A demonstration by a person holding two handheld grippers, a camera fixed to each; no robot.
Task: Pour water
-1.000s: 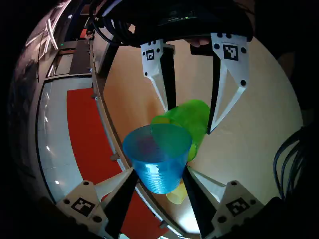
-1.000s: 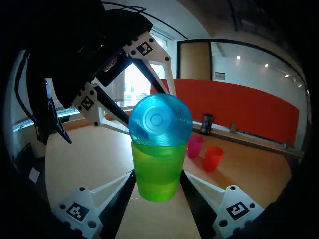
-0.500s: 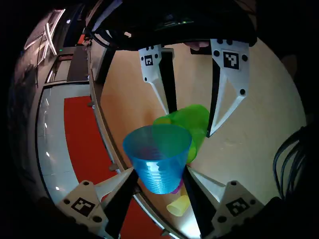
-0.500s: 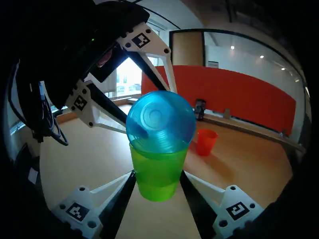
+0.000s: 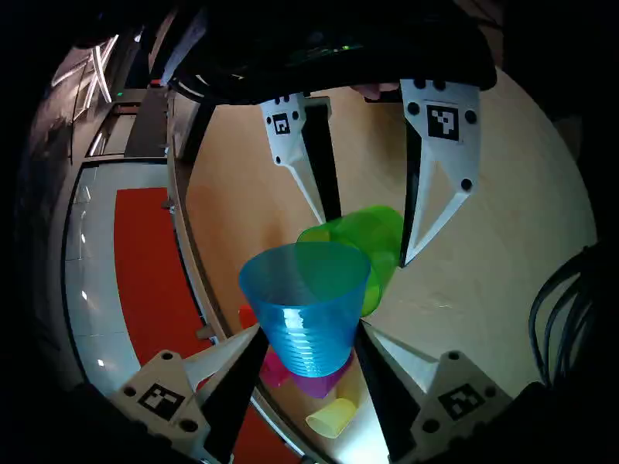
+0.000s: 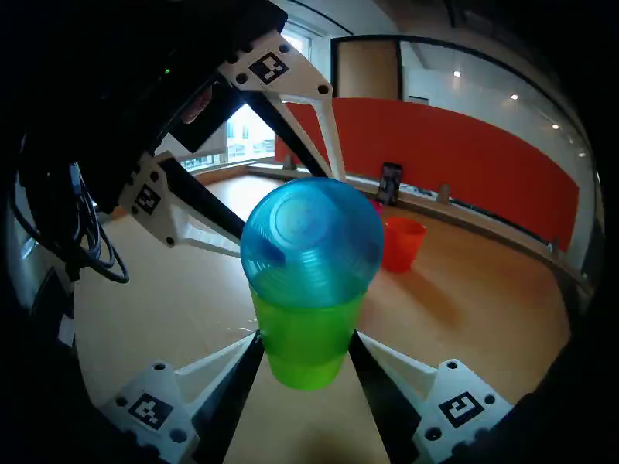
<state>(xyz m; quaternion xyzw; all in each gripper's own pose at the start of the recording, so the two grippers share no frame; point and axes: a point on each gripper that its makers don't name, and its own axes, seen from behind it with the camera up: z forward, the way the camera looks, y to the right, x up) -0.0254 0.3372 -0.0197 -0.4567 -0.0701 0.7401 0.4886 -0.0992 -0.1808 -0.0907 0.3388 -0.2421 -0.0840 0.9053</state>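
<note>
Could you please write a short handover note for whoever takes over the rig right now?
Left gripper: shut on the blue cup, which is tipped with its rim over the green cup.
Right gripper: shut on the green cup, held roughly upright.
An orange cup stands on the table beyond.
Done: both cups gripped and brought together in pouring position.
Left: no stream or water level can be made out, so check the pour, then level the blue cup.

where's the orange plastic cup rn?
In the right gripper view, the orange plastic cup stands upright on the wooden table, right of and behind the tilted blue plastic cup, near the table's far edge.
</note>
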